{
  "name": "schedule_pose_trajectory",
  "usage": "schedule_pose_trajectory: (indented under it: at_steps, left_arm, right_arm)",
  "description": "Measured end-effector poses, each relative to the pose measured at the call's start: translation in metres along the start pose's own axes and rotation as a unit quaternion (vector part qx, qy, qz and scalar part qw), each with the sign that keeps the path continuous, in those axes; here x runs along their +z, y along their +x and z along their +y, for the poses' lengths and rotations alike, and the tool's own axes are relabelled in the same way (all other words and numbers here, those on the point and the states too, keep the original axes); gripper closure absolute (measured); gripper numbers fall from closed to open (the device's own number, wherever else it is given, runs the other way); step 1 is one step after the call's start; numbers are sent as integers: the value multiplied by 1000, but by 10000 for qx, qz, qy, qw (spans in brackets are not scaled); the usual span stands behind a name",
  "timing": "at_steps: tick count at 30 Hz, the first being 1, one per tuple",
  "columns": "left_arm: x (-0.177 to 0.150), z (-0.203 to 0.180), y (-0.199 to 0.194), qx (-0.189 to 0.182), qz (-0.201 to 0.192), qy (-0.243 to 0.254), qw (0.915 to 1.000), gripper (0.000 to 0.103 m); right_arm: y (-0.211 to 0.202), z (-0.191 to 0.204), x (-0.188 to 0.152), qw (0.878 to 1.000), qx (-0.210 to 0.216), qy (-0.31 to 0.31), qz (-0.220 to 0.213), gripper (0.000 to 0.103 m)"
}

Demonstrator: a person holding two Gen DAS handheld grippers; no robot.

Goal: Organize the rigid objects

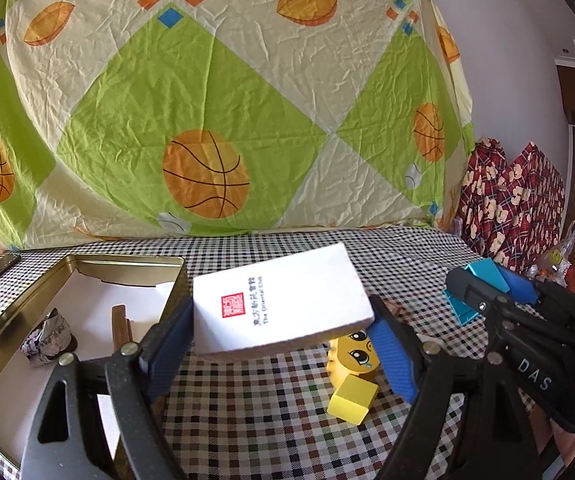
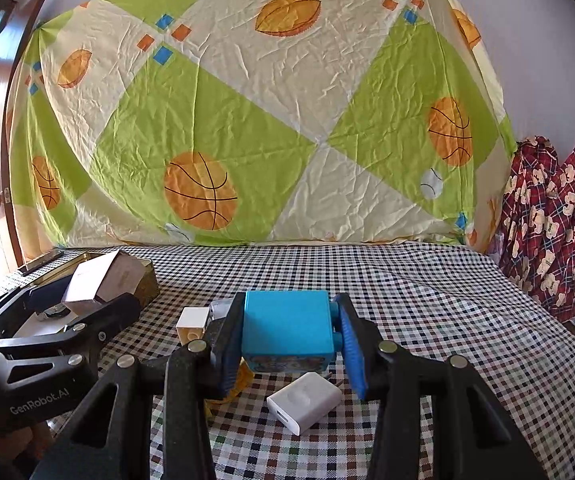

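Holdings at this moment, table with checked cloth:

Item 1. Left tongs clenched on a white box with a red stamp, held tilted above the table just beside the open gold tin.

Item 2. Right tongs clenched on a blue block, lifted clear of the cloth.

Item 3. Loose pieces: yellow block and a yellow toy with a cartoon face touching it; white charger below the blue block; small white brick.

Risk, judged: the white box was gripped near one end and slanted, so it could pivot or slip out on the way to the tin; its corner could also catch the tin's rim. The two tongs worked near each other and could knock together.

Views: the left camera alone showed the tin's inside, holding a crumpled wrapper and a brown stick. The right camera alone showed the charger and white brick.
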State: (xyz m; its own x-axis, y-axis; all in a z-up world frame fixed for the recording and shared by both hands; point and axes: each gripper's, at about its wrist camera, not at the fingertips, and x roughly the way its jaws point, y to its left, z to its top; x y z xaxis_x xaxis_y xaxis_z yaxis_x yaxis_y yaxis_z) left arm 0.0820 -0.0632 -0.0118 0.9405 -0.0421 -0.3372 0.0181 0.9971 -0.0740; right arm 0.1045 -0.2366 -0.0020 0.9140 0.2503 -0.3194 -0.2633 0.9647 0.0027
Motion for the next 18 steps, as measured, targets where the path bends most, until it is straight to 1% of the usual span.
schedule_pose_trajectory:
  at_steps: [12,18]
  left_arm:
    - [-1,2,-16,103,-372,33,9993,19]
    - [-1,7,-22,149,-494,-51,9987,19]
  right_arm:
    - [-14,5,0,9992,176,-72,-359,58]
    - [-21,8,-1,9979,311,-98,-555,58]
